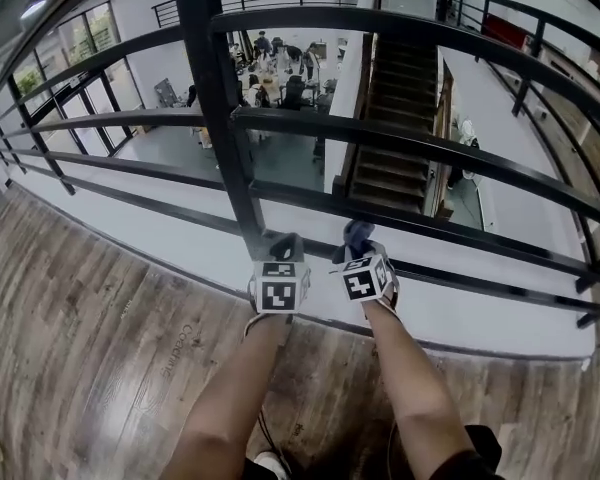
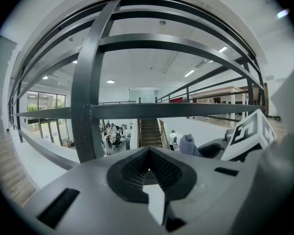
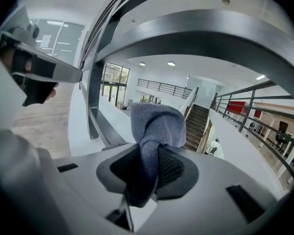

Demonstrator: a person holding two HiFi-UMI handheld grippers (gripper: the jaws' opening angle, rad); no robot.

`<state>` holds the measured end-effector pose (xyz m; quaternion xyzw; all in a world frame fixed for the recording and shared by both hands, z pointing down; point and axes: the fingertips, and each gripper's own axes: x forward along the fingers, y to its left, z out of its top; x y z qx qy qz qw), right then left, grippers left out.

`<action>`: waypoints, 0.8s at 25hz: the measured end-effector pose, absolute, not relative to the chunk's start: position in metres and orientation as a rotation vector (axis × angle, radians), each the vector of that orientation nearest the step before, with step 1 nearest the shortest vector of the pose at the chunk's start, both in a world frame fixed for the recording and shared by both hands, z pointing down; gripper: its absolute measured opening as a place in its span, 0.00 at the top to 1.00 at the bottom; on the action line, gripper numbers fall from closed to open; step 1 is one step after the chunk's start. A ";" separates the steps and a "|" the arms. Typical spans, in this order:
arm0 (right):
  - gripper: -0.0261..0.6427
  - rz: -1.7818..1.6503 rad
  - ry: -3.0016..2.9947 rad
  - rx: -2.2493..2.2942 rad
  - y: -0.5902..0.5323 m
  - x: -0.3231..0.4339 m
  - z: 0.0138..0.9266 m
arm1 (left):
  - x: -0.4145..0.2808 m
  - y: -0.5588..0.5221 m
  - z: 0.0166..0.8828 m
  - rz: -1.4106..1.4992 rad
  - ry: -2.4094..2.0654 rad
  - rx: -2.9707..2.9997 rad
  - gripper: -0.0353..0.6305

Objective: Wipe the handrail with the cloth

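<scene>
The black metal handrail (image 1: pixel 400 30) runs across the head view, with lower rails and an upright post (image 1: pixel 215 118) below it. My right gripper (image 1: pixel 358 238) is shut on a grey-blue cloth (image 1: pixel 358 231), low down by the bottom rails, well under the top rail. In the right gripper view the cloth (image 3: pixel 154 126) bunches up out of the shut jaws of the right gripper (image 3: pixel 149 168). My left gripper (image 1: pixel 285 245) sits close beside it at the foot of the post. Its jaws are shut with nothing between them in the left gripper view (image 2: pixel 148 163).
A white ledge (image 1: pixel 460 313) runs under the railing, with wooden floor (image 1: pixel 80 338) on my side. Beyond the rails is a drop to a lower floor with a staircase (image 1: pixel 395 118) and people at desks (image 1: pixel 280 68).
</scene>
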<state>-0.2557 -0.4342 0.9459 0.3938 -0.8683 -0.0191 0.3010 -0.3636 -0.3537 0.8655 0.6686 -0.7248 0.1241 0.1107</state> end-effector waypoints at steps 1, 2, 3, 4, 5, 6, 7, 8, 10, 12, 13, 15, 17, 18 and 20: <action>0.82 -0.044 -2.302 1.056 -0.435 -0.243 0.944 | -0.354 -0.357 0.867 0.380 -2.117 1.975 0.95; 0.82 -0.039 -2.299 1.069 -0.437 -0.230 0.942 | -0.345 -0.362 0.868 0.394 -2.107 1.986 0.95; 0.82 -0.034 -2.295 1.083 -0.439 -0.216 0.941 | -0.337 -0.366 0.869 0.403 -2.099 1.995 0.95; 0.82 -0.029 -2.291 1.095 -0.441 -0.201 0.940 | -0.327 -0.370 0.869 0.408 -2.089 2.004 0.95; 0.82 -0.023 -2.286 1.106 -0.443 -0.187 0.940 | -0.317 -0.373 0.869 0.414 -2.075 2.012 0.95; 0.82 -0.017 -2.281 1.114 -0.445 -0.173 0.941 | -0.307 -0.376 0.870 0.422 -2.060 2.021 0.95; 0.82 -0.013 -2.276 1.121 -0.448 -0.159 0.941 | -0.297 -0.380 0.871 0.430 -2.046 2.032 0.95; 0.82 -0.010 -2.271 1.126 -0.450 -0.146 0.942 | -0.287 -0.383 0.873 0.439 -2.036 2.044 0.95; 0.82 -0.009 -2.255 1.143 -0.454 -0.119 0.941 | -0.267 -0.392 0.875 0.465 -2.024 2.078 0.95; 0.82 -0.014 -2.238 1.170 -0.455 -0.091 0.939 | -0.244 -0.399 0.876 0.480 -1.999 2.110 0.95; 0.82 -0.013 -2.232 1.184 -0.456 -0.077 0.937 | -0.234 -0.401 0.877 0.481 -1.979 2.117 0.95; 0.82 -0.011 -2.222 1.211 -0.460 -0.049 0.935 | -0.215 -0.407 0.877 0.489 -1.954 2.134 0.95; 0.82 -0.007 -2.208 1.236 -0.465 -0.018 0.934 | -0.195 -0.415 0.875 0.495 -1.946 2.177 0.95; 0.82 -0.004 -2.200 1.250 -0.468 0.000 0.935 | -0.184 -0.419 0.875 0.495 -1.942 2.194 0.95; 0.82 0.010 -2.188 1.285 -0.475 0.035 0.936 | -0.161 -0.427 0.876 0.483 -1.926 2.209 0.95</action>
